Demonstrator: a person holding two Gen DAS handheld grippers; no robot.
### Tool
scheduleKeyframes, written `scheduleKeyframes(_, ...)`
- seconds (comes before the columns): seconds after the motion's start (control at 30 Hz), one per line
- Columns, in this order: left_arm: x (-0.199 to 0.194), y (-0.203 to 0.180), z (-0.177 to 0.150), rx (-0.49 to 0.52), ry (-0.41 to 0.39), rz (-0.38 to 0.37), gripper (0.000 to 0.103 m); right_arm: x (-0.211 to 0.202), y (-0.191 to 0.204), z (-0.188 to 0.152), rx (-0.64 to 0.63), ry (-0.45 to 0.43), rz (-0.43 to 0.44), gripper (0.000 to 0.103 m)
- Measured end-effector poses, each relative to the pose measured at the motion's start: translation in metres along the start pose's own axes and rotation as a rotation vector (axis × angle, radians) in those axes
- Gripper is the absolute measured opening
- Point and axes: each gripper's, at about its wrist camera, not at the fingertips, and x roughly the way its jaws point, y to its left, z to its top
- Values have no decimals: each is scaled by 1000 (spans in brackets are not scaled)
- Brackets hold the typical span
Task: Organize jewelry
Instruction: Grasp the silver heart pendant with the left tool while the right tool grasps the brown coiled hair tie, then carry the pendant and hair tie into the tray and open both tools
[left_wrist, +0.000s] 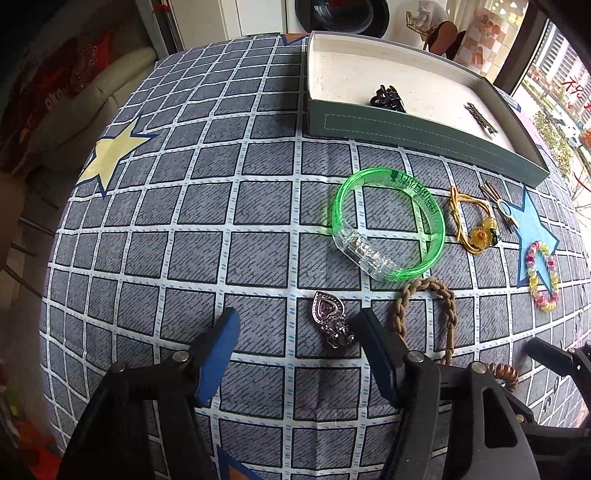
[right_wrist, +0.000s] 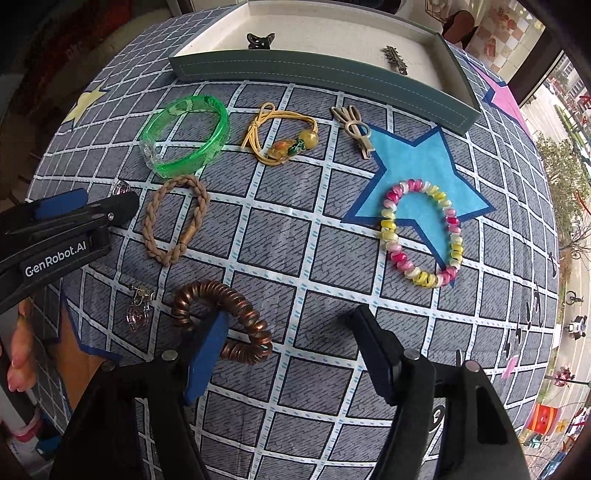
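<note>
My left gripper (left_wrist: 295, 325) is open, low over the cloth, with a purple heart earring (left_wrist: 328, 317) between its fingertips, close to the right finger. A green bangle (left_wrist: 388, 225), a tan braided hair tie (left_wrist: 424, 314) and a yellow cord bracelet (left_wrist: 476, 221) lie beyond. My right gripper (right_wrist: 291, 325) is open and empty; its left finger overlaps a copper spiral hair tie (right_wrist: 229, 317). A pink-yellow beaded bracelet (right_wrist: 421, 232) lies ahead of it. The left gripper (right_wrist: 85, 210) shows at the left of the right wrist view.
A green box (left_wrist: 406, 129) at the back holds a black claw clip (left_wrist: 386, 98) and a metal hair pin (left_wrist: 480, 116). A metal clip (right_wrist: 354, 125) lies in front of the box. A second heart earring (right_wrist: 138, 306) lies near the copper tie. The table edge runs along the left.
</note>
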Motion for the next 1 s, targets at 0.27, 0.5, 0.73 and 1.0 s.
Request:
scheduleKeyframes(0.27, -3, -16, 5, 40, -6, -16, 30, -7, 16, -7, -11, -23, 14, 18)
scheduleKeyframes(0.5, -15, -5, 6, 11, -10, -78, 30, -14, -20, -12, 103, -20, 116, 13)
scheduleKeyframes(0.73, -39, -3, 8, 29, -49, -102, 30, -27, -45, -15, 177, -44, 210, 13)
scheduleKeyframes(1.0, -71, 0, 16, 68, -111, -152, 30, -52, -72, -9, 222, -77, 259, 13)
